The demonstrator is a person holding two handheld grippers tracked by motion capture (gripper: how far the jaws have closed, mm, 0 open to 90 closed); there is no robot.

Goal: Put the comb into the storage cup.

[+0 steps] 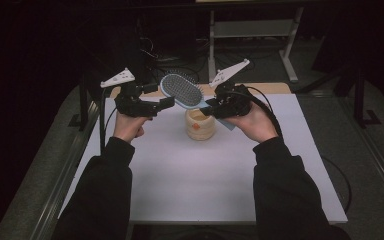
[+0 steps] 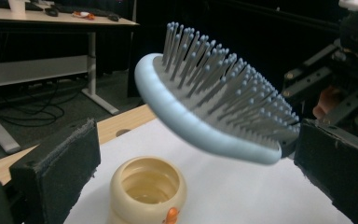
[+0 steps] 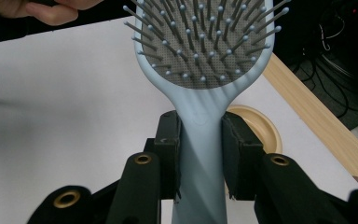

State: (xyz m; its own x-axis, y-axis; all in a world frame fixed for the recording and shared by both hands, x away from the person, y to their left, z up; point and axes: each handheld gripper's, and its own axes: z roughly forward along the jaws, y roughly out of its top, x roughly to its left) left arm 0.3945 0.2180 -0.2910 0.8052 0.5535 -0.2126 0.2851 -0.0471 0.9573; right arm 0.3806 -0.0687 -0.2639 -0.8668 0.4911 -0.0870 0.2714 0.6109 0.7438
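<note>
A pale blue hairbrush (image 1: 181, 90) with grey bristles hangs in the air over the white table top (image 1: 195, 175). My right gripper (image 1: 210, 107) is shut on its handle (image 3: 200, 140), one black pad on each side, in the right gripper view (image 3: 200, 133). The brush head (image 2: 214, 107) points toward my left gripper (image 1: 159, 96), tilted, bristles up. My left gripper (image 2: 198, 149) stands open, its pads (image 2: 60, 163) wide apart on either side of the brush head without touching it. A small cream cup (image 1: 200, 124) stands upright under the brush, seen also in the left gripper view (image 2: 147, 191).
A wooden strip (image 3: 317, 121) runs along the far edge of the white top. Beyond it are cables on the floor (image 1: 175, 62) and white desk legs (image 1: 290, 50). A person's hand (image 3: 51, 9) holds the left gripper.
</note>
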